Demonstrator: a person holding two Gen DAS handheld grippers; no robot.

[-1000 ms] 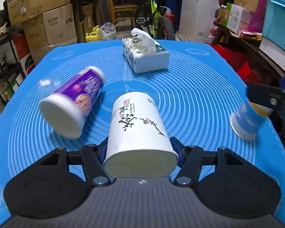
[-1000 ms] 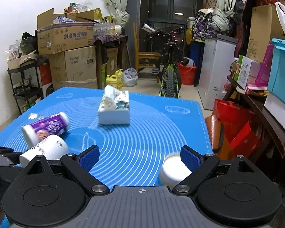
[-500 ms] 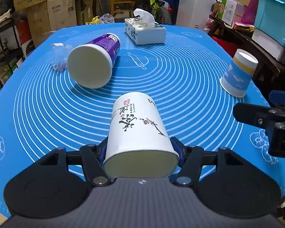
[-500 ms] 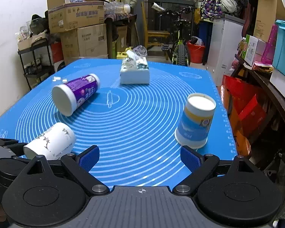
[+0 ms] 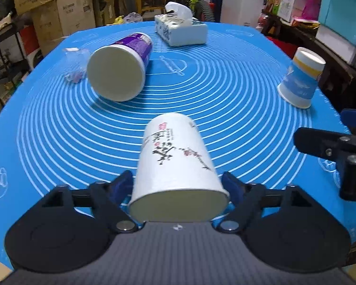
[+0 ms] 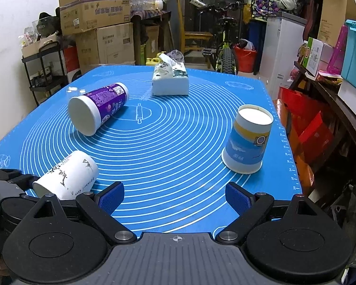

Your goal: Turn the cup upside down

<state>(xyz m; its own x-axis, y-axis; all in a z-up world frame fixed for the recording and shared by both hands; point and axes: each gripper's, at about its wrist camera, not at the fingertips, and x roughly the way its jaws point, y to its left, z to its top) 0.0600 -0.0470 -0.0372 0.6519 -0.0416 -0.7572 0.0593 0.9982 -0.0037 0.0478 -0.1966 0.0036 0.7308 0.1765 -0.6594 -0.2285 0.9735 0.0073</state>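
Two tongs: left tongs (image 5: 178,185) gripped the white calligraphy cup (image 5: 176,163) sideways, rim nearest them, mid-flip; next, rotate rim-down onto the bench (image 5: 225,90). Right tongs (image 6: 174,197) gaped, empty.

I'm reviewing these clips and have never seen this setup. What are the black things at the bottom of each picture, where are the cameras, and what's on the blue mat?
The black shapes are two hand-held grippers, each carrying a fisheye camera that looks along its fingers. In the left view, the left gripper is clamped on a white cup with ink painting, held on its side. In the right view, the right gripper is open and holds nothing. On the blue mat are a blue and yellow cup standing upside down, a purple cup lying on its side, and a tissue pack.
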